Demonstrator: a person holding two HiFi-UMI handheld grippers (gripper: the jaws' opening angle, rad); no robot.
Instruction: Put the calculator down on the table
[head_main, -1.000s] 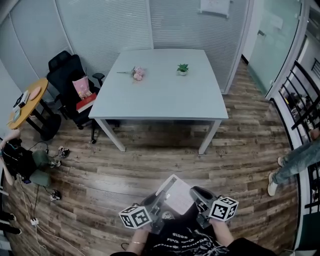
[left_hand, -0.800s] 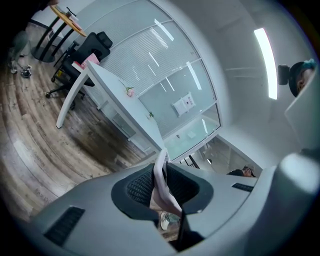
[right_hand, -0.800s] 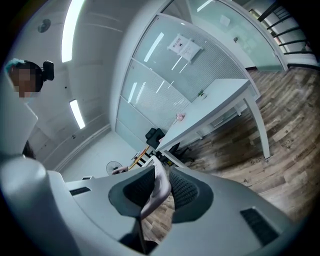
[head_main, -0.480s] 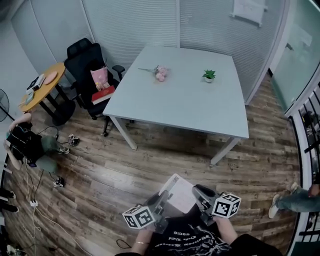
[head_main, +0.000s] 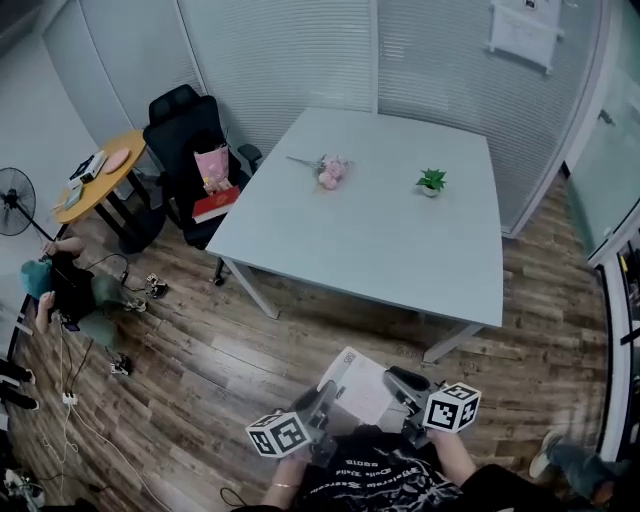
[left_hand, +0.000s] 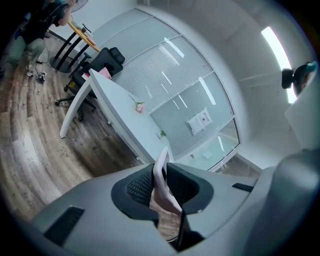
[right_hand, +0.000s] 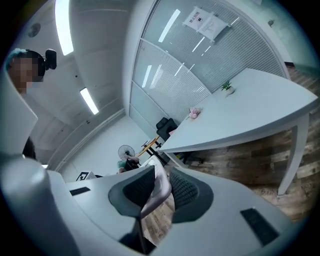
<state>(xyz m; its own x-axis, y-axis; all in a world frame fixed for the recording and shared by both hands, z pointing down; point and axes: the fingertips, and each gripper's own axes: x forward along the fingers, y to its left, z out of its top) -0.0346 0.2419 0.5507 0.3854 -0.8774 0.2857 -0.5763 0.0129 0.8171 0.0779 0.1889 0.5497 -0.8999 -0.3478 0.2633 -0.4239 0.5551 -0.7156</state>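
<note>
1. Two grippers are on the job, and both are engaged. The left gripper (left_hand: 161, 186) is clamped on one side edge of the calculator (head_main: 362, 388); its own view shows the thin pale edge pinched between the ribbed pads.
2. Between the grippers, the calculator is carried tilted and close to the person's body, above the wooden floor (head_main: 230, 350). It touches no surface.
3. The right gripper (right_hand: 159, 192) is clenched on the opposite edge, which shows up pressed between its pads in the right gripper view.
4. The table (head_main: 300, 250) stands ahead and well apart from the calculator, with open floor between. On its far part lie pink flowers (head_main: 330, 172) to the left and a small potted plant (head_main: 431, 182) to the right. The near part is bare.
5. Assessment: the placement itself is not yet begun, and only the two-sided hold is in place. What remains, as judged:
   - bring the calculator over the bare near part of the table;
   - level it and lower it until it rests flat;
   - release both grips and draw the jaws clear.
</note>
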